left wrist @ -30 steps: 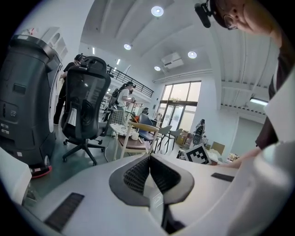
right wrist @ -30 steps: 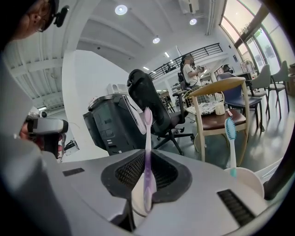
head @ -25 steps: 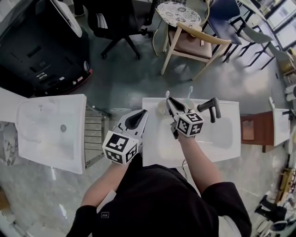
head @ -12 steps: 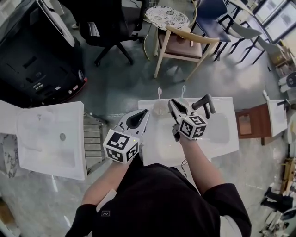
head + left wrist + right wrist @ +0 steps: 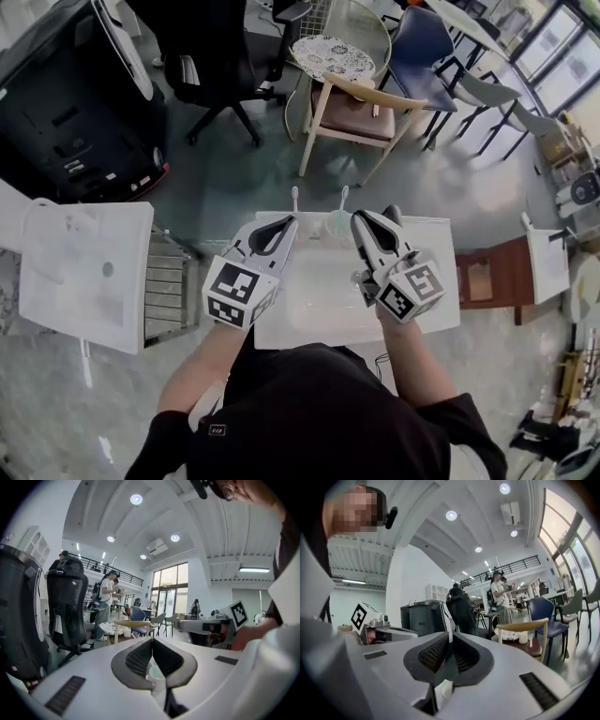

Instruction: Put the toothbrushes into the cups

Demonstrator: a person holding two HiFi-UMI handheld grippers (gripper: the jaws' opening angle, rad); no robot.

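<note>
Toothbrushes standing in the cups look light, stiff and slick, best pinched mid-handle; left gripper and right gripper are both closed, empty.

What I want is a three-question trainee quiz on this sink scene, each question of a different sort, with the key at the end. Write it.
1. How many toothbrushes stick up at the back edge of the sink?
2. True or false: the left gripper grips a toothbrush between its fingers.
3. Which stands on the floor just beyond the sink? A. a wooden chair; B. a ladder; C. a bicycle.
Key: 1. two; 2. false, its fingers are shut on nothing; 3. A.
</note>
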